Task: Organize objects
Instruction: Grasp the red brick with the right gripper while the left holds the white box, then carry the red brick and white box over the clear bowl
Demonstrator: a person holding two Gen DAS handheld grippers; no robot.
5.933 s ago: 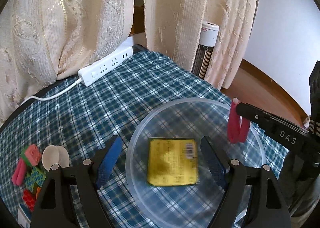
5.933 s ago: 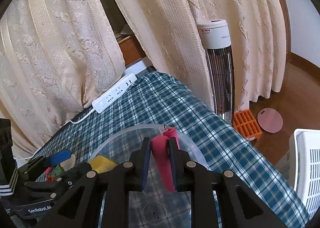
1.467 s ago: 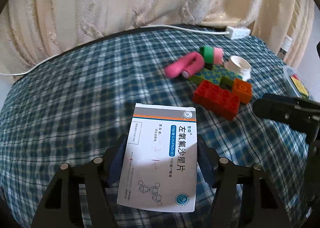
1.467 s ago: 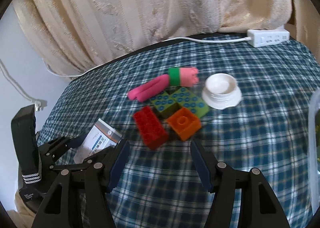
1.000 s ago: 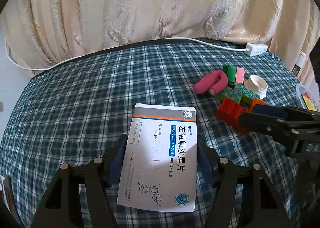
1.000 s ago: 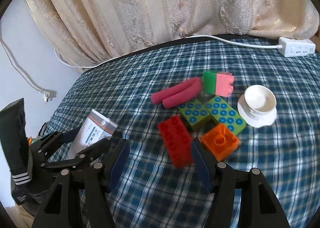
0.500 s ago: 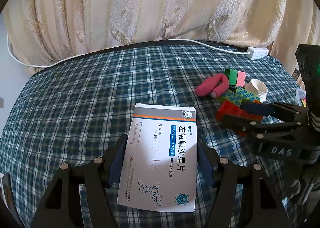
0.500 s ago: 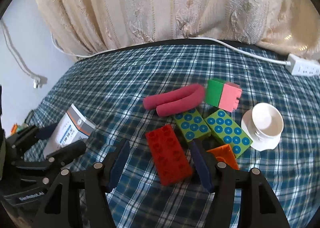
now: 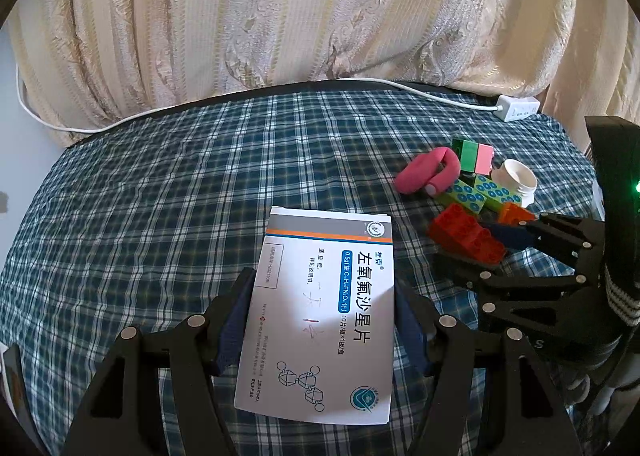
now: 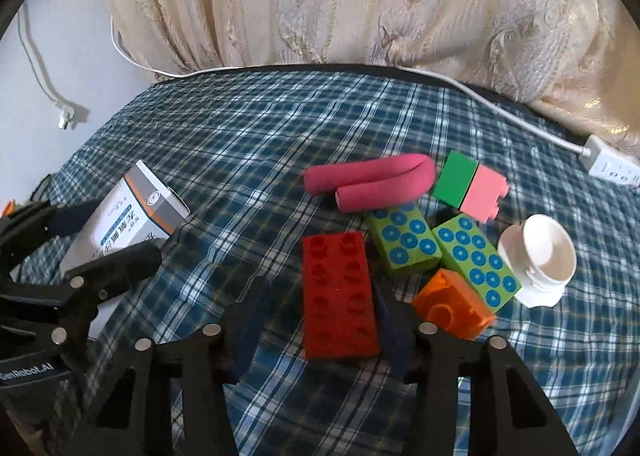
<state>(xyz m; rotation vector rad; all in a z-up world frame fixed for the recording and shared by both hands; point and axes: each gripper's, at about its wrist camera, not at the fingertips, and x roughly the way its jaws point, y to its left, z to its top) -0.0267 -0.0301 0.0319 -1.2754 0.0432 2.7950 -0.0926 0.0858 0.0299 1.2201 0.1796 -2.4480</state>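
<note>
My left gripper [image 9: 324, 320] has its pads clamped on the white box [image 9: 320, 316], holding it flat above the plaid cloth [image 9: 160, 216]. My right gripper [image 10: 316, 316] is spread wide around the red brick [image 10: 338, 292] — pads on either side, contact unclear. Green bricks [image 10: 404, 242], orange brick [image 10: 452, 304] and pink roll [image 10: 372, 180] sit just beyond.

Light: bright daylight glowing through the curtain [image 9: 304, 12] behind.
Shadows: soft, falling toward the camera beneath the red block [image 10: 340, 292].
Distortion: strong fisheye bending, black vignette corners.
Focus: sharp centre, slightly soft edges.
</note>
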